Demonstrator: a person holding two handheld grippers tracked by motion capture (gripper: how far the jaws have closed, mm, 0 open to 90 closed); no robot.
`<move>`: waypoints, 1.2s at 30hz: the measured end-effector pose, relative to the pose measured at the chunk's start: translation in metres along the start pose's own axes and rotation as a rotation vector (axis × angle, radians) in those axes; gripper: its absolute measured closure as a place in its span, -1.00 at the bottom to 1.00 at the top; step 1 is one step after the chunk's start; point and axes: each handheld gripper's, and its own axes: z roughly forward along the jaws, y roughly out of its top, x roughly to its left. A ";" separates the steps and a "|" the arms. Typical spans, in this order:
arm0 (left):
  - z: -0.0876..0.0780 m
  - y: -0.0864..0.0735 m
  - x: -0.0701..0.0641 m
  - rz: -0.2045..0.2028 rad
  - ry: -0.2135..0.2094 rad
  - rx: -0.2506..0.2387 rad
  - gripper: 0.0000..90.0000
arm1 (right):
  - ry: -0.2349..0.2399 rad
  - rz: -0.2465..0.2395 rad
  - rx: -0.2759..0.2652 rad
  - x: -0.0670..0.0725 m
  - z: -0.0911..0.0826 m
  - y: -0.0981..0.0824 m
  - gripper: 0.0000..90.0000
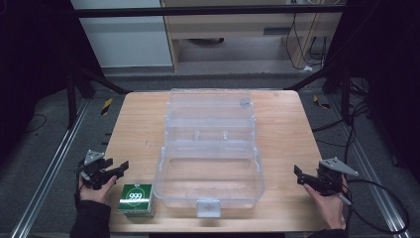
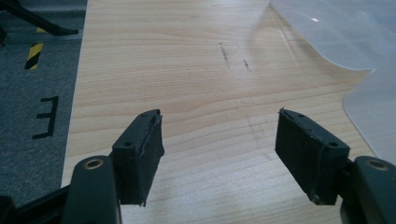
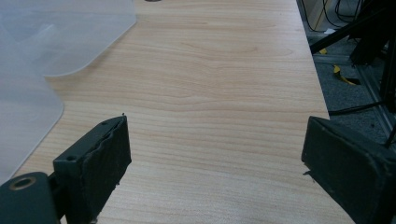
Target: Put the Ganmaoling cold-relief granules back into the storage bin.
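The wooden table (image 1: 287, 148) is a light, pale-grained slab with rounded far corners, standing on grey carpet. A clear plastic storage box (image 1: 210, 148) rests directly on the table at its centre, opened out in stepped tiers, with its latch tab at the near edge. Relative to the box, a small green carton (image 1: 136, 199) printed with "999" lies just beside the near left corner, close to the table's near edge. Left of the box, short dark scuff marks (image 2: 233, 57) show on the bare wood. Right of the box, the table surface (image 3: 224, 93) is plain wood grain.
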 end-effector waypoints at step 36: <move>-0.057 0.068 -0.019 0.436 -0.386 0.125 -0.48 | 0.022 -0.055 -0.001 0.006 0.000 -0.005 -0.82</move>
